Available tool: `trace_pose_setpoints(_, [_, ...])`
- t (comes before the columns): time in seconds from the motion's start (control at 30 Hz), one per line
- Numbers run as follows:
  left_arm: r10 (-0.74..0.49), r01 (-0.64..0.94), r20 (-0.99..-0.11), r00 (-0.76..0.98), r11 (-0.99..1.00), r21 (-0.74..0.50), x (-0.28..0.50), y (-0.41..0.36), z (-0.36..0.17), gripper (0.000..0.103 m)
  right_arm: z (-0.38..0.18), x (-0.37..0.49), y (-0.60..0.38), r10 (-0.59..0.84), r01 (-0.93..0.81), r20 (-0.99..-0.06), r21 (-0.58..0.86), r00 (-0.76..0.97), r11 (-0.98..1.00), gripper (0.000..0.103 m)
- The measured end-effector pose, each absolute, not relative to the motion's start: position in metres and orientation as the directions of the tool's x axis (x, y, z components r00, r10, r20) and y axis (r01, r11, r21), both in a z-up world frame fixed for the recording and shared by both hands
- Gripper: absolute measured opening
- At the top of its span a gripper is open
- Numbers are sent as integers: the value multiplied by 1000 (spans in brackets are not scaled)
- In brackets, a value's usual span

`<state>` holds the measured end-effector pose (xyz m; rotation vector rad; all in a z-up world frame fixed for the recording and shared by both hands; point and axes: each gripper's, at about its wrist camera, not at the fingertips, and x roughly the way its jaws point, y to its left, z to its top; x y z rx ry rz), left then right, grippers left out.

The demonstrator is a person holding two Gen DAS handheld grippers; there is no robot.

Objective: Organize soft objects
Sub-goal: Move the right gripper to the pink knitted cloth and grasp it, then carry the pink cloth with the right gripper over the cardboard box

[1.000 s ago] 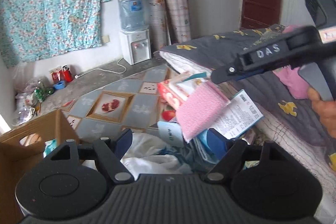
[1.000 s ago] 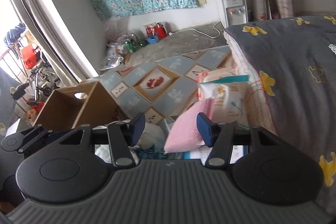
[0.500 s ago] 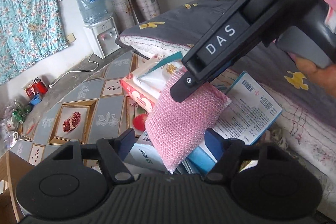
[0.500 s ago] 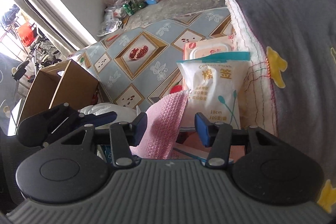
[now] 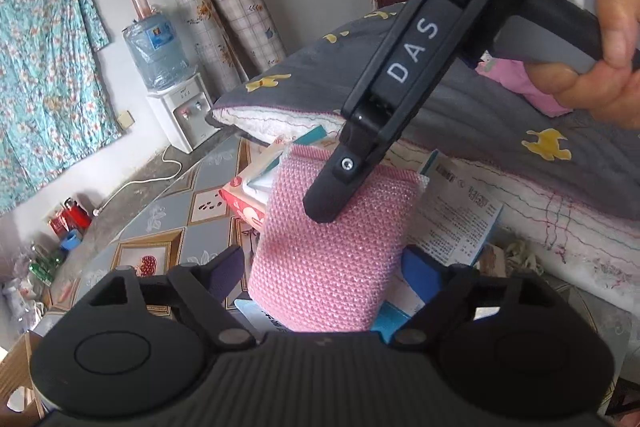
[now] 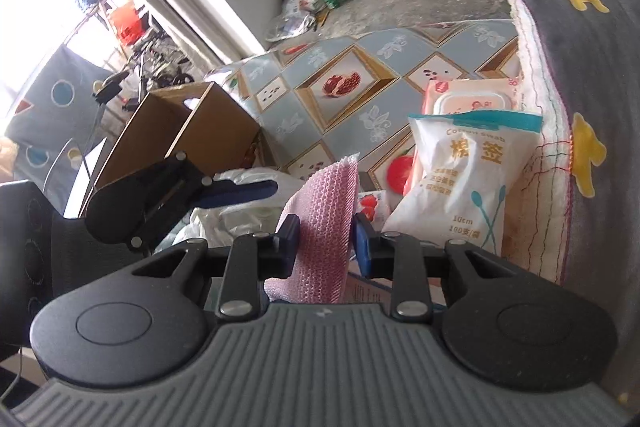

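Note:
A pink knitted scrub pad [image 5: 332,259] hangs upright over the pile of goods beside the bed. My right gripper [image 6: 326,239] is closing on it, and both blue pads press its lower part. In the left wrist view the right gripper [image 5: 332,187] reaches down from the upper right, one finger across the pad's top. My left gripper [image 5: 322,273] straddles the pad's lower half. Its jaws are opening wide, with a fingertip [image 5: 420,271] standing off each side edge. In the right wrist view a left finger [image 6: 240,191] shows to the pad's left.
A white cotton-swab bag [image 6: 472,179] leans on a wet-wipes pack [image 6: 468,99] against the bed's grey quilt [image 6: 592,67]. An open cardboard box [image 6: 184,131] stands at the left beside a white plastic bag [image 6: 248,203]. A printed blue-and-white packet [image 5: 460,223] lies behind the pad.
Both grippers came lower and closer to the pile. The right jaws narrowed until they pinch the pink pad. The left jaws spread wider around it.

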<state>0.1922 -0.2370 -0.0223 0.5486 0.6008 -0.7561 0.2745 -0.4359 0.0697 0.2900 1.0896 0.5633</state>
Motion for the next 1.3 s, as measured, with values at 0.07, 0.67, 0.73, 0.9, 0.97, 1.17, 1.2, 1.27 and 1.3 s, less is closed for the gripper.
trace_pose_setpoints(0.07, [-470,773,-676,567,587,241,189,-240,-25,94,68,275,-433,573,-327,-763,483,298,813,27])
trace_pose_setpoints(0.67, [-445,770,-780,439,635,71,216,-240,-32,77,75,270,-417,587,-365,-754,479,294,798,28])
trace_pose_setpoints(0.73, [-444,750,-765,466,657,76,215,-231,-19,77,91,269,-409,585,-381,-747,464,317,799,27])
trace_pose_setpoints(0.9, [-421,670,-718,554,737,85,210,-191,24,77,143,271,-365,608,-471,-709,424,359,773,27])
trace_pose_setpoints(0.97, [-398,624,-700,592,777,86,209,-165,39,77,160,277,-338,631,-514,-689,420,356,748,27])
trace_pose_setpoints(1.17, [-298,455,-702,646,890,40,224,-66,54,77,181,314,-228,696,-622,-665,430,272,654,27])
trace_pose_setpoints(1.2, [-279,426,-712,644,904,30,228,-51,52,77,179,323,-207,699,-636,-671,432,248,640,27])
trace_pose_setpoints(1.27, [-233,356,-743,628,934,9,243,-19,43,77,170,342,-163,695,-657,-691,432,199,618,27])
trace_pose_setpoints(1.3, [-214,326,-758,617,946,-2,250,-5,37,77,164,352,-142,691,-664,-701,435,174,608,27])
